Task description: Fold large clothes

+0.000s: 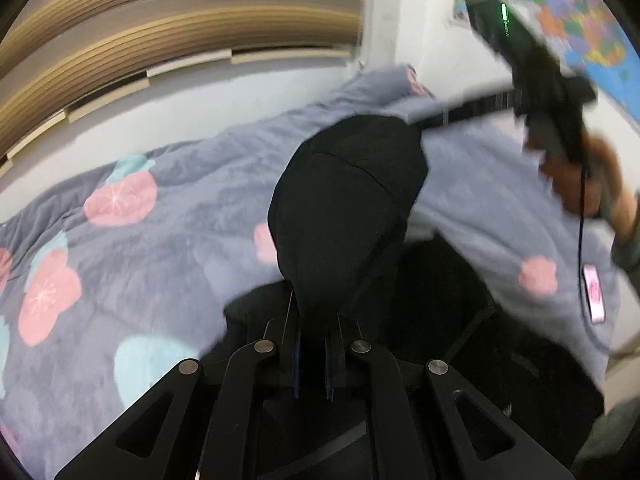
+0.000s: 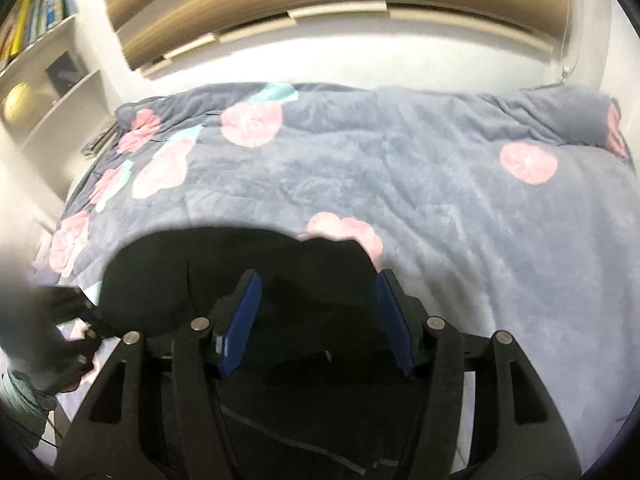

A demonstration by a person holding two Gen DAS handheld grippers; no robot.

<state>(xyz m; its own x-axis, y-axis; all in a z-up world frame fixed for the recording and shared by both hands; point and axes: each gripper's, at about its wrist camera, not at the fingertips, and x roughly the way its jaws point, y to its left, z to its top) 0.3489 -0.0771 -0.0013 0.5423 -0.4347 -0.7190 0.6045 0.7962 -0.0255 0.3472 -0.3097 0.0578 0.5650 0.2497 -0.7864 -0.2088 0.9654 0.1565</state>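
A black garment [image 1: 344, 200] rises in a bulging fold straight ahead of my left gripper [image 1: 316, 312], which is shut on its near end. More of the black cloth spreads below on the bed. In the right wrist view the garment [image 2: 240, 264] lies under and behind my right gripper [image 2: 318, 280]. Its blue pads [image 2: 244, 320] stand well apart, and nothing is pinched between them. A hand [image 1: 576, 176] holds the right tool high at the upper right of the left wrist view. The left tool shows as a dark blur [image 2: 68, 320] at the left edge of the right wrist view.
A grey-blue fleece blanket [image 2: 440, 180] with pink fruit prints covers the bed. Wooden slats [image 1: 180, 20] run along the wall behind. A phone with a pink screen [image 1: 594, 292] lies on the blanket at right. A bookshelf [image 2: 44, 40] with a yellow ball [image 2: 16, 104] stands at left. A coloured map [image 1: 568, 12] hangs on the wall.
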